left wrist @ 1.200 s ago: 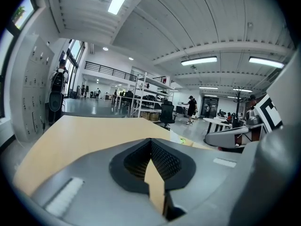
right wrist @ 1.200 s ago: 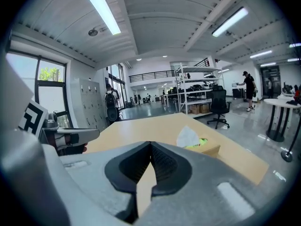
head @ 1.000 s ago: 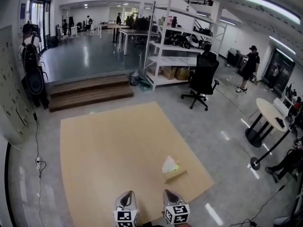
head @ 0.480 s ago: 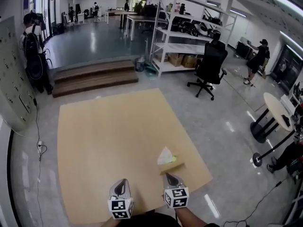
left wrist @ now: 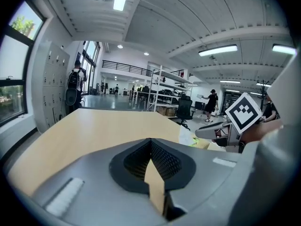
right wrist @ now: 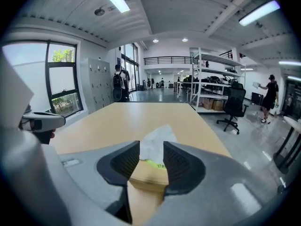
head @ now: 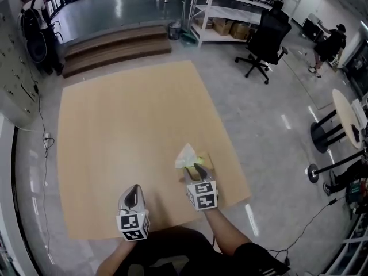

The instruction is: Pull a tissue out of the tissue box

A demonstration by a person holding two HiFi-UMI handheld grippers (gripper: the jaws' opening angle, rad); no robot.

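A wide tan mat (head: 115,125) covers the grey floor (head: 276,131). Behind it stand shelves (head: 230,7), cut off by the top edge, and a black chair (head: 267,36). The left tongs (head: 135,190) are held over the near part of the mat, closed on nothing, with their tips meeting. The right tongs (head: 198,167) are just at the tissue box (right wrist: 148,175), which sits near the mat's right edge. From the head view the box is mostly covered by them, and its tan blends into the mat. Their jaws have just been opening and stand apart. The white tissue (right wrist: 155,142) shows through the gap with neither pad pressing it; whether it reaches in between the tips is unclear.
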